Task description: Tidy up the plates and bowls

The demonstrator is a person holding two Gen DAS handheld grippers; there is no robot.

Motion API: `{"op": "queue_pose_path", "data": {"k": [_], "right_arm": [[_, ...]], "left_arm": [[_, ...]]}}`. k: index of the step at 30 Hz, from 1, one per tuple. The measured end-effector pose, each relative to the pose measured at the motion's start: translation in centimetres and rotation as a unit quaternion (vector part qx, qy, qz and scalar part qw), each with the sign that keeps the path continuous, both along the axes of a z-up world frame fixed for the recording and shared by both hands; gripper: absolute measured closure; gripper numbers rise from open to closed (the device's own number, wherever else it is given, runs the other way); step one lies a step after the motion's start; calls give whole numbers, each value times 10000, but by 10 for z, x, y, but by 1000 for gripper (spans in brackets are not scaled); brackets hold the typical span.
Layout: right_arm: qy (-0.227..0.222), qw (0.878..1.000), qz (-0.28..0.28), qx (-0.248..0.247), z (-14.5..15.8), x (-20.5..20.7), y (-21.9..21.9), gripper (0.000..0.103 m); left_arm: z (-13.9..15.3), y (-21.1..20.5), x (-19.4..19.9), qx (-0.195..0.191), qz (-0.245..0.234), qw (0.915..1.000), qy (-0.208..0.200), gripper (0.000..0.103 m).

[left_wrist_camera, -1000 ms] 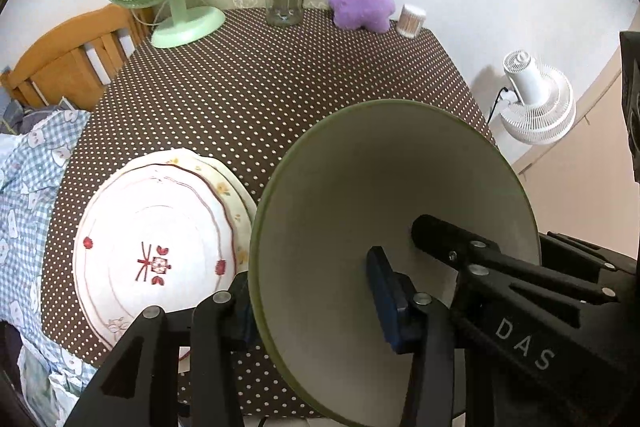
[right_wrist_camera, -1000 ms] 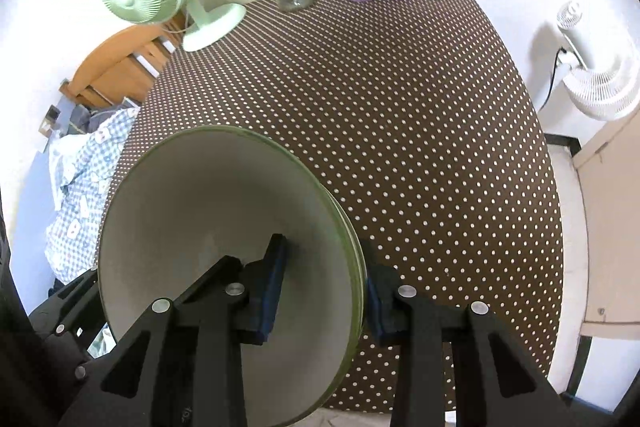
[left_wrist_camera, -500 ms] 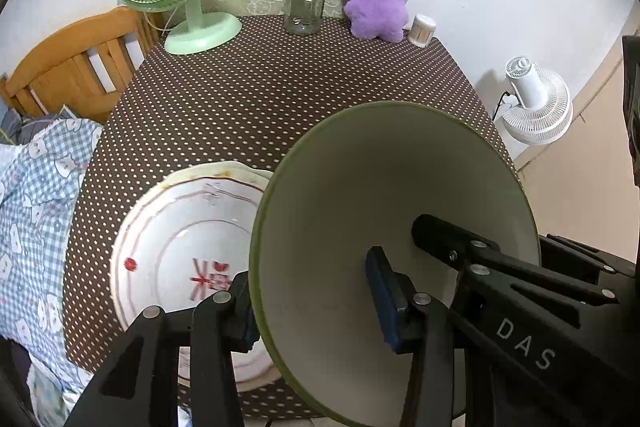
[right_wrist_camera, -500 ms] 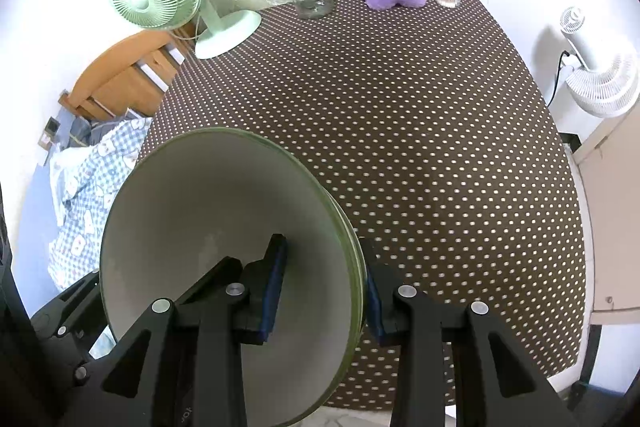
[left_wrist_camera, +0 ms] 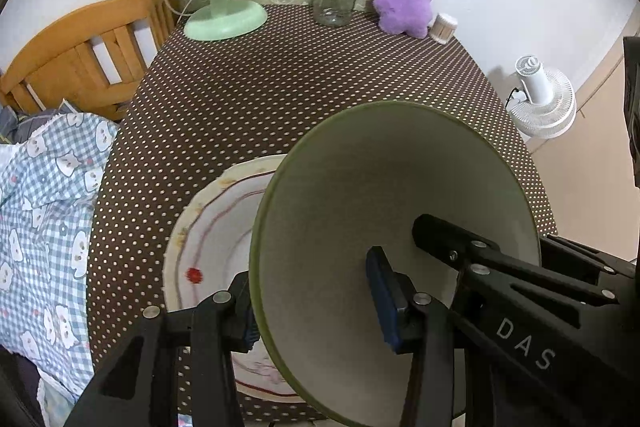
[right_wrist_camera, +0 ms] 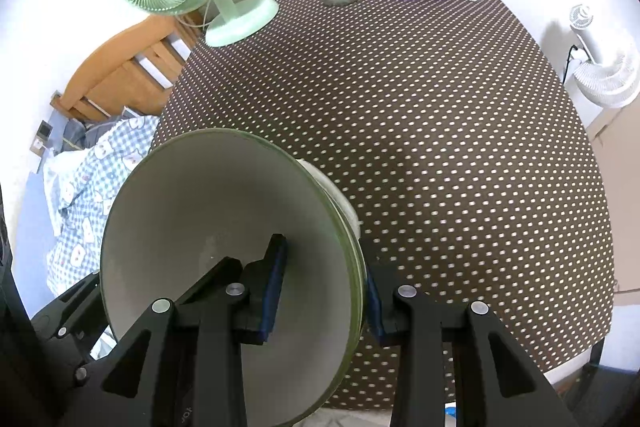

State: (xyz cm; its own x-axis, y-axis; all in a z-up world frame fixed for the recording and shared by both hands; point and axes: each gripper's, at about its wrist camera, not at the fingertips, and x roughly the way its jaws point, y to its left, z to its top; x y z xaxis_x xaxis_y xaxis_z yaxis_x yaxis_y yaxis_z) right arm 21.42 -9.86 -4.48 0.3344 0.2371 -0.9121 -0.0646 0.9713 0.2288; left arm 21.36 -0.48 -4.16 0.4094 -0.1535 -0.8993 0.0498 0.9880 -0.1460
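Now, at the lower left of the left wrist view, the white plates (left_wrist_camera: 212,239) lie stacked on the dotted tabletop (left_wrist_camera: 280,99), and the green bowl (left_wrist_camera: 384,227) hangs above them, covering their right part. The left gripper (left_wrist_camera: 316,303) has its jaws pinching the bowl's rim, one blue pad inside, one outside. To the right in that view the right gripper (left_wrist_camera: 500,267) reaches in over the opposite rim. In the right wrist view the bowl (right_wrist_camera: 216,243) fills the lower left, and the right gripper (right_wrist_camera: 324,291) pinches its wall likewise.

To do this well, I judge the bowl should be kept level between both grips, centred over the plates, and lowered slowly until its foot touches. Both jaws should spread only then, together, so the bowl does not tip or slide. The fan, jar and plush toy at the top of the frame are well apart.
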Motion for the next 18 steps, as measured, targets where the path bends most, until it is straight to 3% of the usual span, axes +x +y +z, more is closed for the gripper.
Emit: {"op": "queue_pose_path", "data": {"k": [9, 18], "right_arm": [[150, 9999, 6, -42, -15, 9, 32, 64], [289, 9995, 8, -114, -30, 18, 50, 64]], "left_arm": [[-16, 35, 9, -83, 34, 9997, 228, 59], [-28, 44, 8, -121, 20, 9991, 399, 59]]}}
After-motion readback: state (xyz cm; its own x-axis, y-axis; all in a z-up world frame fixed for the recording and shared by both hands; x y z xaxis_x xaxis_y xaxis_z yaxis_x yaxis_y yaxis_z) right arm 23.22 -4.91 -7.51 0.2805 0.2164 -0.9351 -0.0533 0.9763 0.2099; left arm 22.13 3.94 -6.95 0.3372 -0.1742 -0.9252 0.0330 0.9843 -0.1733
